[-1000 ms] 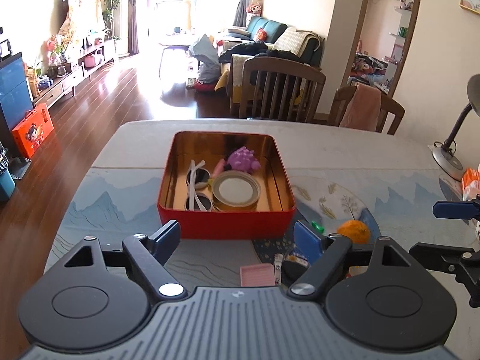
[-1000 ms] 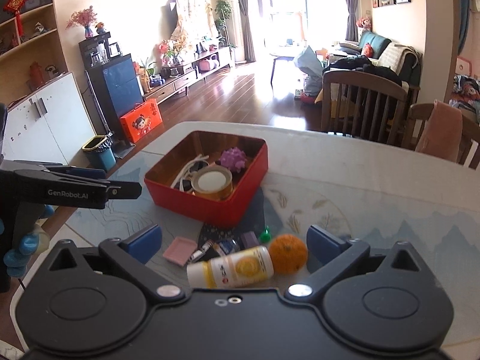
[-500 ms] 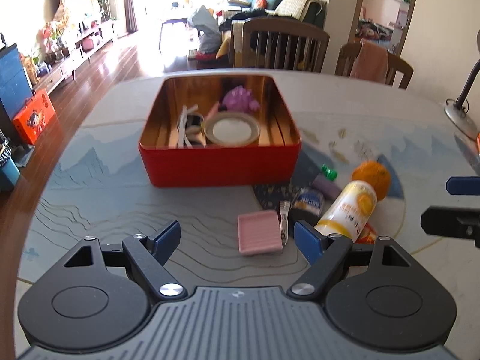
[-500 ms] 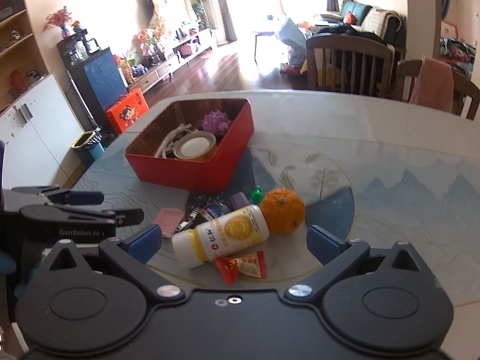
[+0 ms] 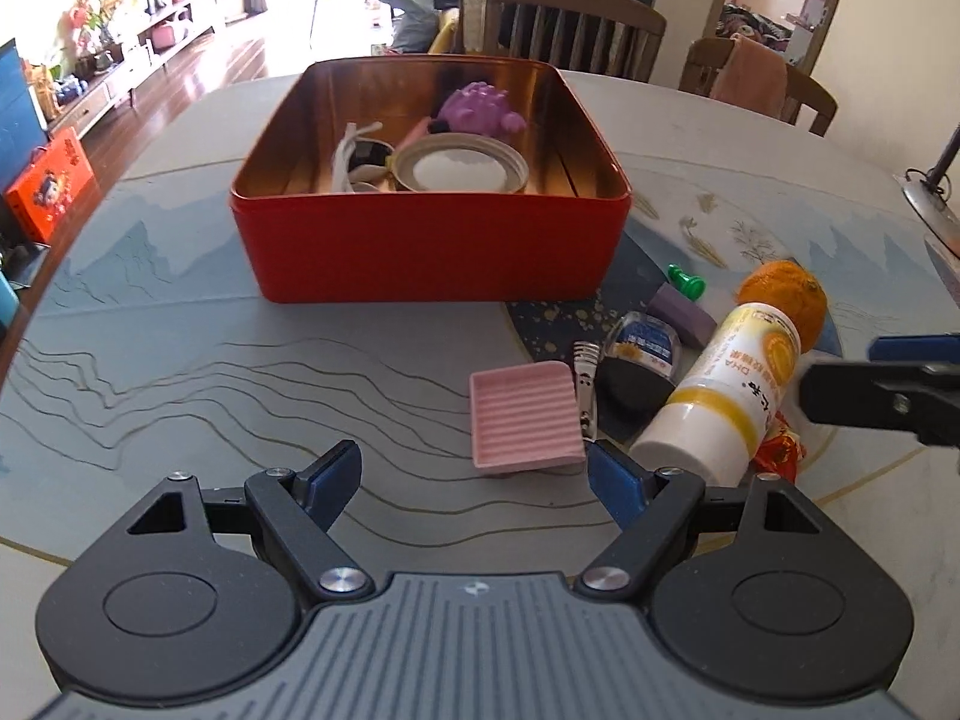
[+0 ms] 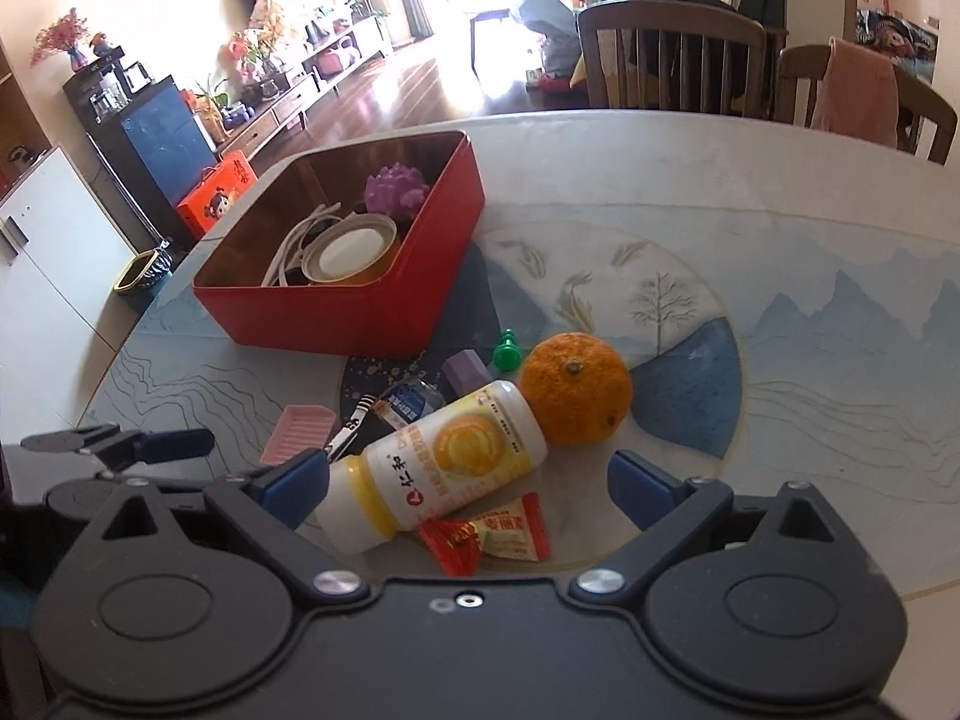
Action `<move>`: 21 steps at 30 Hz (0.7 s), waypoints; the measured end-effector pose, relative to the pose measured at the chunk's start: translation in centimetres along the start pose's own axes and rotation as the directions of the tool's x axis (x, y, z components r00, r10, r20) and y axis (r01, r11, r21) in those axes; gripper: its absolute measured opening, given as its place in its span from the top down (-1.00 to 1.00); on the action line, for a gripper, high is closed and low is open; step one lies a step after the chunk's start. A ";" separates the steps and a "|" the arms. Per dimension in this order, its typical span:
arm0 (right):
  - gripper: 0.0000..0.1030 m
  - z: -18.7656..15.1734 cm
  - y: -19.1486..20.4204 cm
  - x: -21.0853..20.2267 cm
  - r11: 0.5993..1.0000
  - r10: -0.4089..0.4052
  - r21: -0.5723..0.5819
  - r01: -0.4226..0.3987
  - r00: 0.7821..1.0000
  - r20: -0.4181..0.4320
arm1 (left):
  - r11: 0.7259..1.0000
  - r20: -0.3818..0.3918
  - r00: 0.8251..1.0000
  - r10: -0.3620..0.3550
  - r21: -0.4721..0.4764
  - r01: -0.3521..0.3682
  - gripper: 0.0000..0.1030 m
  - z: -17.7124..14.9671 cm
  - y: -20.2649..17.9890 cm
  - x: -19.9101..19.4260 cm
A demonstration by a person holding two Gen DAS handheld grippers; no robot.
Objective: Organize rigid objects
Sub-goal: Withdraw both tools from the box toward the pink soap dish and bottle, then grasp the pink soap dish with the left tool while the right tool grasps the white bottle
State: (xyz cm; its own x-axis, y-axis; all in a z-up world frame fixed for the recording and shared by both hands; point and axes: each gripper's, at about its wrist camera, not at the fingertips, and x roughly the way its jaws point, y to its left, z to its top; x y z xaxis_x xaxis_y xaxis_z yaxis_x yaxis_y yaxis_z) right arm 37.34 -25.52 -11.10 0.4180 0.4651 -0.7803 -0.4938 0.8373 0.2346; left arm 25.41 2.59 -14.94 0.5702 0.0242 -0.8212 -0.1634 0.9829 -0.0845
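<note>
The red tin [image 5: 429, 252] sits mid-desk [image 5: 180, 360]. The white bottle [image 6: 444, 462] lies between the right tongs [image 6: 468, 489] (wide, closing): square them across its body. Left tongs [image 5: 474, 480], wide and empty, should straddle the pink tray [image 5: 525, 414].

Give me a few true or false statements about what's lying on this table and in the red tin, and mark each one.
1. The round orange fruit lies inside the red metal tin. False: it sits on the table outside the tin, touching the bottle's base.
2. The white bottle with the yellow label lies on its side. True.
3. The purple knobbly toy is in the tin. True.
4. The left claw is clamped on the pink ribbed tray. False: its jaws stand open, with the tray just ahead on the table.
5. The small green pawn-shaped piece stands on top of the bottle. False: it lies on the table near the tin.
</note>
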 end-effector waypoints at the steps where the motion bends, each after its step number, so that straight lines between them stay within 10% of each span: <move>1: -0.90 0.1 0.1 0.3 1.000 0.002 0.005 -0.002 1.000 -0.006 | 1.000 -0.002 1.000 -0.004 0.003 0.004 -0.61 -0.1 0.0 0.2; 11: -0.67 1.3 0.5 2.8 0.997 0.006 0.073 -0.002 0.998 -0.058 | 0.999 0.005 0.999 -0.037 0.021 0.037 -0.58 0.3 -0.5 1.1; 21: -0.57 1.1 0.5 4.4 0.986 -0.036 0.155 0.055 0.991 -0.125 | 0.998 0.020 0.999 -0.038 0.056 0.037 0.19 0.2 -1.4 0.8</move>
State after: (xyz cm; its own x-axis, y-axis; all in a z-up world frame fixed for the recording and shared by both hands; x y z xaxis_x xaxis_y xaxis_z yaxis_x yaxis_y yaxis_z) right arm 39.78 -22.72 -13.79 0.3365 0.3954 -0.8546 -0.3457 0.8961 0.2785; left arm 26.28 1.32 -15.36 0.5915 -0.0094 -0.8062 -0.0973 0.9918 -0.0830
